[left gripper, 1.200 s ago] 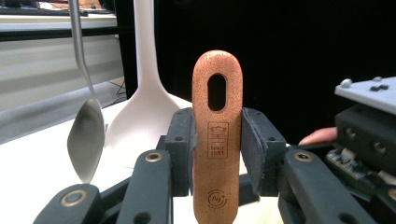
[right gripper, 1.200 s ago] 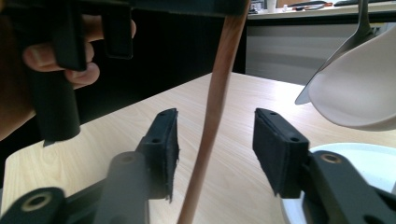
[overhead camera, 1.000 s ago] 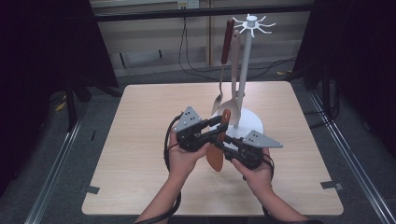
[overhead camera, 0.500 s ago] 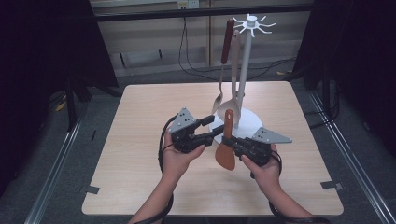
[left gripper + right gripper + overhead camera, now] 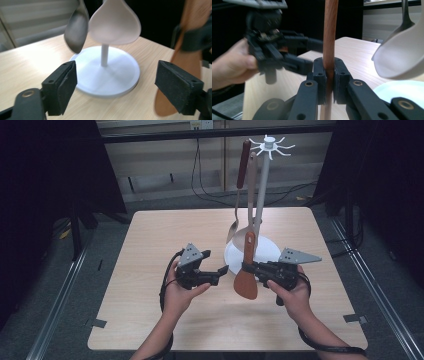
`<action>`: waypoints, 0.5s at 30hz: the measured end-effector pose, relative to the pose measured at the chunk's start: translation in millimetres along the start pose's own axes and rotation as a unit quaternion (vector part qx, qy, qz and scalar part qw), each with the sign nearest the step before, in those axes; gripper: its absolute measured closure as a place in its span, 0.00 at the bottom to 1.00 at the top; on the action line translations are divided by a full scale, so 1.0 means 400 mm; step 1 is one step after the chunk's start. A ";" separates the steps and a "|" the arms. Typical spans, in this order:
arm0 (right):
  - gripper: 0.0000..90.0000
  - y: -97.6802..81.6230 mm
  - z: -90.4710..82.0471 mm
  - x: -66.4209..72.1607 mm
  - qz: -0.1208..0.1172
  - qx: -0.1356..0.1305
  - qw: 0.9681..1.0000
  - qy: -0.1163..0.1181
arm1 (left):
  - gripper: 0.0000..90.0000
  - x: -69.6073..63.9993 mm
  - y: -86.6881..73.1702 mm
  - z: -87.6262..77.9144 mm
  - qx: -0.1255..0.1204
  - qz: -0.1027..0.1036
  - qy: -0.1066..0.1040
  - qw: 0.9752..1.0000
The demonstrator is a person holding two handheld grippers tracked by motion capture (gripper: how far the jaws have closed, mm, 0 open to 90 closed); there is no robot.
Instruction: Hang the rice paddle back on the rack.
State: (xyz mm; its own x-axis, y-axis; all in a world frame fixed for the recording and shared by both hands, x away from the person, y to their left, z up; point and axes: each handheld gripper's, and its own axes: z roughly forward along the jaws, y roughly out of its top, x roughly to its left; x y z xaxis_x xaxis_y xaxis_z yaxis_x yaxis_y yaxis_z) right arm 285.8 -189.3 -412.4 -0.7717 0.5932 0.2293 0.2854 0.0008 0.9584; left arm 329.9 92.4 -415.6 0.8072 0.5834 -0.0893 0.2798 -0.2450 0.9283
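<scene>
Now the left gripper (image 5: 223, 270) has just been opening; its jaws stand wide with nothing between them, clear of the wooden spatula (image 5: 246, 279) it was gripping a moment ago; the right gripper (image 5: 248, 267) alone pinches the handle tight, so the handover looks done. The spatula hangs upright over the table (image 5: 150, 320), just in front of the white rack (image 5: 265, 252); brown, smooth, broad blade downward.
</scene>
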 end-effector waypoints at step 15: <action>0.92 0.063 -0.021 -0.026 0.017 -0.010 0.999 0.037 | 0.11 0.025 -0.050 0.009 0.038 -0.014 0.028 0.999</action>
State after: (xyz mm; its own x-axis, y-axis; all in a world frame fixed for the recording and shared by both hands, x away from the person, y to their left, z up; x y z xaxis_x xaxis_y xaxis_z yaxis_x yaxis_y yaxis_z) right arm 296.0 -202.2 -389.3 -0.8015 0.5319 0.2733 0.3015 -0.0352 0.9528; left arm 334.5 100.3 -436.3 0.7687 0.6330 -0.0917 0.3415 -0.2849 0.8957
